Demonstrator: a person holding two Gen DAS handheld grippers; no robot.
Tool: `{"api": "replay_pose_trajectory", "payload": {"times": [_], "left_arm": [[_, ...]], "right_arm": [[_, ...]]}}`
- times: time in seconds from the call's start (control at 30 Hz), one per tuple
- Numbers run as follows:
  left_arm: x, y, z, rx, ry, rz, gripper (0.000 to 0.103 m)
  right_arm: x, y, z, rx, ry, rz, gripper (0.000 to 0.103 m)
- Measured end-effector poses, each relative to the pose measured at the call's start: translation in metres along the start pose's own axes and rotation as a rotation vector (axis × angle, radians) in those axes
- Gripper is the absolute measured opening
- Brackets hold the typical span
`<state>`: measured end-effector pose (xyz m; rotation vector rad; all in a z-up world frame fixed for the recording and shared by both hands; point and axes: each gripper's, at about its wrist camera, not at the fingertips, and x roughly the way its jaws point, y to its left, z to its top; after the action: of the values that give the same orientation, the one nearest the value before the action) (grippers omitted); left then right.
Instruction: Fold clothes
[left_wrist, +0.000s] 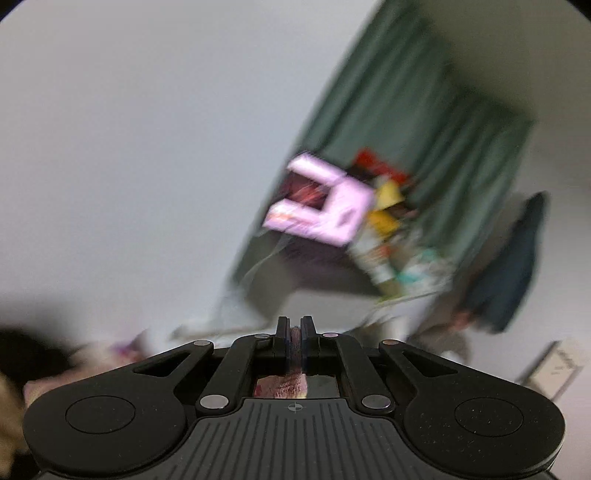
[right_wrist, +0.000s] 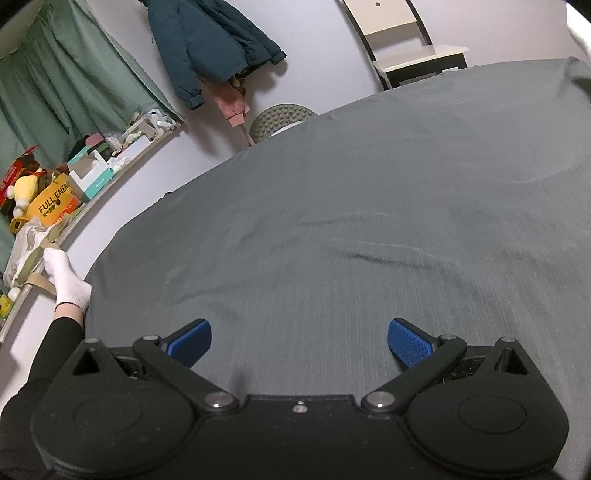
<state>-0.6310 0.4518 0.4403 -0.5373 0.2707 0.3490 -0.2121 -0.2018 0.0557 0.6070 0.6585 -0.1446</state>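
Note:
In the blurred left wrist view my left gripper (left_wrist: 295, 332) is shut on a strip of pinkish knitted cloth (left_wrist: 291, 384), which shows between the fingers and below them. More pale pink cloth (left_wrist: 107, 354) hangs at the lower left, smeared by motion. The gripper points up at the wall, away from the bed. In the right wrist view my right gripper (right_wrist: 299, 341) stands open over the grey bedsheet (right_wrist: 369, 221), its blue pads (right_wrist: 410, 345) wide apart with nothing between them.
A person's leg in a black sleeve and white sock (right_wrist: 68, 278) rests at the bed's left edge. A shelf of boxes and toys (right_wrist: 55, 192) runs along the green curtain (right_wrist: 66, 85). A dark jacket (right_wrist: 210, 48) hangs on the wall; a chair (right_wrist: 410, 55) stands beyond the bed.

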Motion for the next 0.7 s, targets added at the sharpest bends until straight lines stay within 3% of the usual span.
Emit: {"api": "replay_pose_trajectory", "payload": {"times": [0.13, 0.3, 0.67, 0.7], "left_arm": [[0.002, -0.063, 0.030, 0.073, -0.091, -0.174, 0.004], [0.035, -0.168, 0.067, 0.136, -0.105, -0.390, 0.004], [0.081, -0.416, -0.006, 0.341, -0.084, -1.118, 0.003], [0.091, -0.428, -0.019, 0.365, -0.047, -1.131, 0.003]], "right_arm": [[0.000, -0.006, 0.000, 0.034, 0.004, -0.001, 0.103], [0.000, -0.013, 0.001, 0.072, -0.004, 0.001, 0.103], [-0.006, -0.012, 0.000, 0.054, -0.041, 0.020, 0.103], [-0.007, -0.013, 0.001, 0.054, -0.045, 0.021, 0.103]]}}
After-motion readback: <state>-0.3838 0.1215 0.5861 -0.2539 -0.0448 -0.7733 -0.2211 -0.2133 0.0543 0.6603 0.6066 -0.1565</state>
